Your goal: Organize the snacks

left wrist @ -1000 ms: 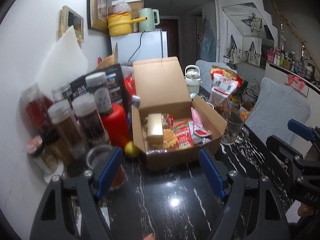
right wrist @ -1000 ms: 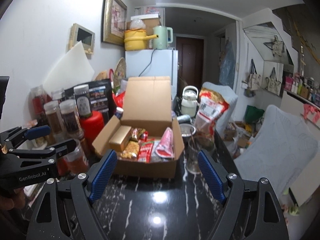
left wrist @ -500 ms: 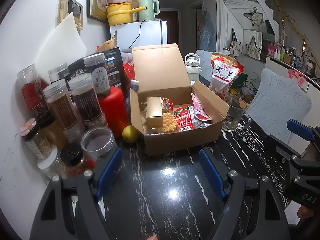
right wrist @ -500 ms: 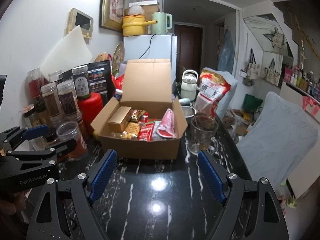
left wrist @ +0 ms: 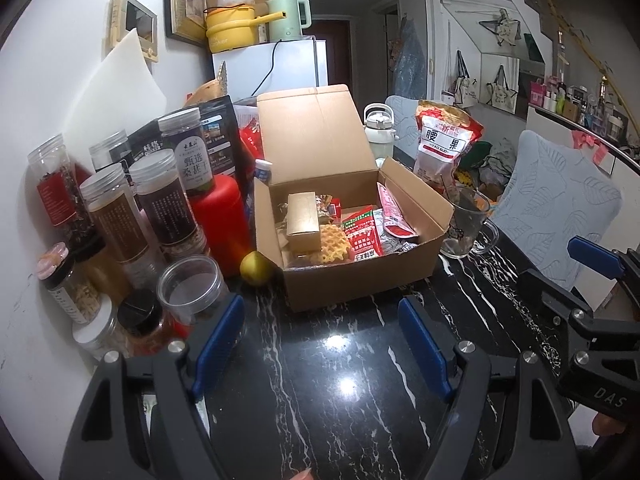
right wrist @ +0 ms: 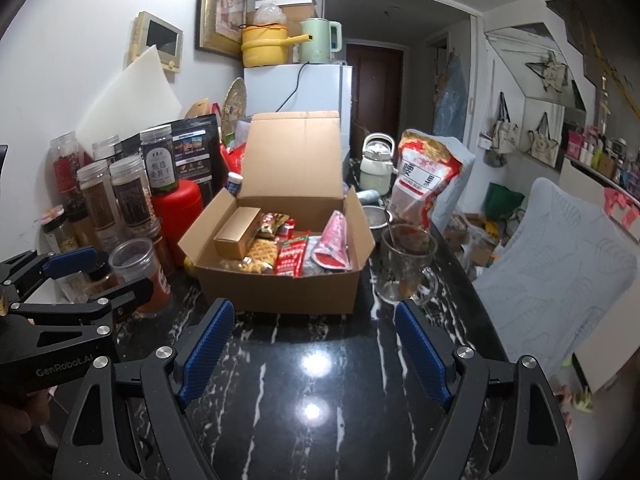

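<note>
Left gripper (left wrist: 320,344) spread wide, empty; right gripper (right wrist: 310,346) likewise, both short of cardboard box (left wrist: 352,276). Snacks inside box: gold carton (left wrist: 303,221), waffle pack (left wrist: 334,245), red sachets (left wrist: 362,236). Advice: descend from above, clear front wall, pinch one pack.

The left gripper (left wrist: 320,344) hangs low and near, angled downward — its blue-padded fingers (left wrist: 218,344) spread wide with nothing between them. The right gripper (right wrist: 310,354) sits just to its right in the same pose, jaws also wide apart and empty. Each shows at the edge of the other's view — the two stay apart. A fingertip (left wrist: 302,474) peeks in at the near edge, and part of a hand (right wrist: 18,408) grips the left tool's body.
</note>
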`<state>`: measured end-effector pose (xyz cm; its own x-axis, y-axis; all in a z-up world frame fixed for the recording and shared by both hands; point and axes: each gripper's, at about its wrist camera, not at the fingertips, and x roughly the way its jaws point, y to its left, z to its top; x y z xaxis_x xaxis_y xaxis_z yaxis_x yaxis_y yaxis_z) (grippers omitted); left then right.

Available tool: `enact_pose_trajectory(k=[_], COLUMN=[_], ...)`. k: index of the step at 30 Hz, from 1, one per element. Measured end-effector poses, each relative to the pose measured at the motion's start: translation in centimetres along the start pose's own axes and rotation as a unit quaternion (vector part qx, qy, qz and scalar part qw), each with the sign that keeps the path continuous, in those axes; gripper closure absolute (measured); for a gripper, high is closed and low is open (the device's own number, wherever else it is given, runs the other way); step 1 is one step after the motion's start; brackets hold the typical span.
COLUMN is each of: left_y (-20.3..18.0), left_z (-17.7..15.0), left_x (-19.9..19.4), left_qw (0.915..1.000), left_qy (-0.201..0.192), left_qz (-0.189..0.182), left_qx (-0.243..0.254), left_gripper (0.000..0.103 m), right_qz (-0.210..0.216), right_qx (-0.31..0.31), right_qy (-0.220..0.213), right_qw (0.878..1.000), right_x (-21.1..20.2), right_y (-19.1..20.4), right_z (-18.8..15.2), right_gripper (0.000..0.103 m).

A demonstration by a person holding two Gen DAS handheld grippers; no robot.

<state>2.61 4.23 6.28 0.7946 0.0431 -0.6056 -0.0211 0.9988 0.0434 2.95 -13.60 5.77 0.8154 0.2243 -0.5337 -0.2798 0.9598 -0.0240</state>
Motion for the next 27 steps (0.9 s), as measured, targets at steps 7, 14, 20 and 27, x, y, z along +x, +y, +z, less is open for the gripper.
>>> enact_pose_trajectory(k=[7, 14, 20, 27], left_y=[-0.24, -0.56, -0.60, -0.82], left_z=[0.10, 0.09, 0.11, 0.00], left_x=[-0.03, 0.06, 0.15, 0.33], left_qw=[1.0000, 0.9999, 0.9999, 0.9998], left_qy=[0.000, 0.003, 0.005, 0.013], left_qz=[-0.002, -0.004, -0.005, -0.011], left_qx=[0.004, 0.010, 0.010, 0.012], left_gripper=[0.024, 0.024, 0.024, 0.024], right_qz=[-0.004, -0.008, -0.011, -0.013], right_qx=[0.004, 0.006, 0.008, 0.010], right_qy=[0.002, 0.004, 0.005, 0.008], right_qw=[1.000, 1.000, 1.000, 1.000], right_x=[-0.06, -0.15, -0.17, 0.01], right_y=[-0.36, -0.66, -0.85, -1.01], right_z=[-0.12, -0.23, -0.26, -0.31], right_gripper=[0.020, 0.020, 0.020, 0.020])
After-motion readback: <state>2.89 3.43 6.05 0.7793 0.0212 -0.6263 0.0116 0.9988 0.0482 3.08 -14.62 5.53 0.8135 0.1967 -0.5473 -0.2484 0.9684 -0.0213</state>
